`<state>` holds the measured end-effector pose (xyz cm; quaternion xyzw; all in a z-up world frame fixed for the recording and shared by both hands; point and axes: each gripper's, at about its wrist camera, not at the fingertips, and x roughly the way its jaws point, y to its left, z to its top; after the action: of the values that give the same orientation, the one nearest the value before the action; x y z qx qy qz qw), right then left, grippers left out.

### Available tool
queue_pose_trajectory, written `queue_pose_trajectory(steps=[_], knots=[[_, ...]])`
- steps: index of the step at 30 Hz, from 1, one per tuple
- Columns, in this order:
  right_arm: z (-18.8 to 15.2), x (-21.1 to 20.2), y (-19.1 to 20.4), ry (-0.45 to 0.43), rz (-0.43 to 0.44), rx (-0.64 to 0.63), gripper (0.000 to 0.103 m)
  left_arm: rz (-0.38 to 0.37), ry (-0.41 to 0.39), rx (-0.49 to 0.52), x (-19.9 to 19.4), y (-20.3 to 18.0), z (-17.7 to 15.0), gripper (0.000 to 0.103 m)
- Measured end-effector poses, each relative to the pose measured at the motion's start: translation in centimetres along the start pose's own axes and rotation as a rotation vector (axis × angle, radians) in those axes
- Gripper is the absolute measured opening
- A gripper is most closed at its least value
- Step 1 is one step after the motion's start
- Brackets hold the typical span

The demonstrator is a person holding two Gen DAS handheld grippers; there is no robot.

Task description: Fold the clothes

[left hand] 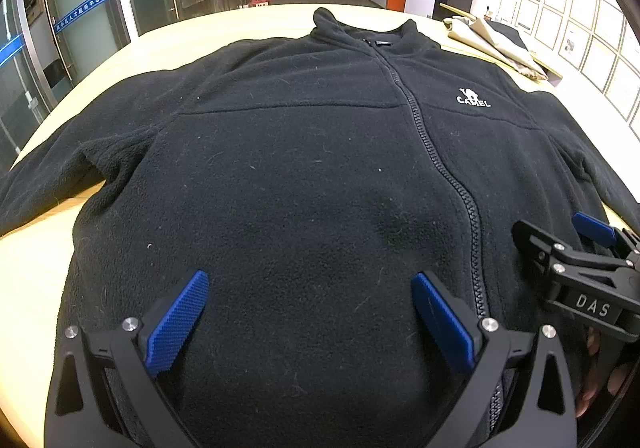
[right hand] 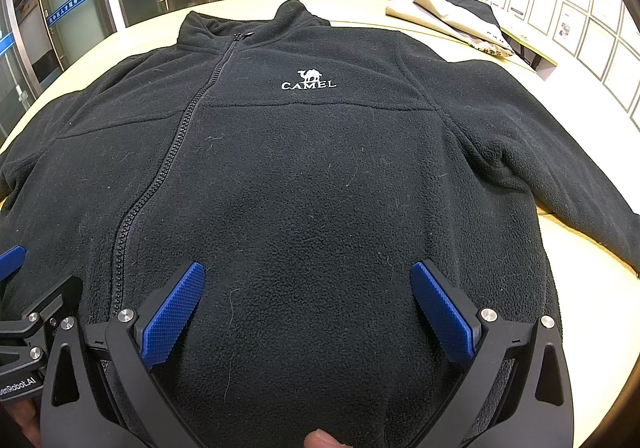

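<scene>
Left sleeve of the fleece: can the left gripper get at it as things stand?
Probably yes. The left gripper is open over the jacket body, and the sleeve lies flat on the table with nothing between.

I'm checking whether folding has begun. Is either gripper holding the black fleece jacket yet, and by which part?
Nothing is held. The left gripper and right gripper both stand wide open above the jacket, near its lower front.

We see a black fleece jacket [left hand: 304, 175] spread flat, covering most of the pale table [left hand: 36, 276]; bare table shows at its left edge and beyond the collar; at the far right corner folded beige and black cloth [right hand: 452, 21] blocks the way; our left gripper [left hand: 310, 322] and right gripper [right hand: 308, 314] hang side by side above the hem, jaws wide, nothing between them.
</scene>
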<state>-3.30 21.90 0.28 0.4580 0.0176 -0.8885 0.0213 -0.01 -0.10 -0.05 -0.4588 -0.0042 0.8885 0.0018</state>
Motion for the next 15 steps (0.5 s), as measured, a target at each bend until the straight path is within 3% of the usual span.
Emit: queue_pose_trajectory(steps=[15], knots=[[-0.01,-0.04,0.05,-0.001,-0.004,-0.002,0.103,0.005,0.002,0.003,-0.01,0.03,-0.09,0.103]])
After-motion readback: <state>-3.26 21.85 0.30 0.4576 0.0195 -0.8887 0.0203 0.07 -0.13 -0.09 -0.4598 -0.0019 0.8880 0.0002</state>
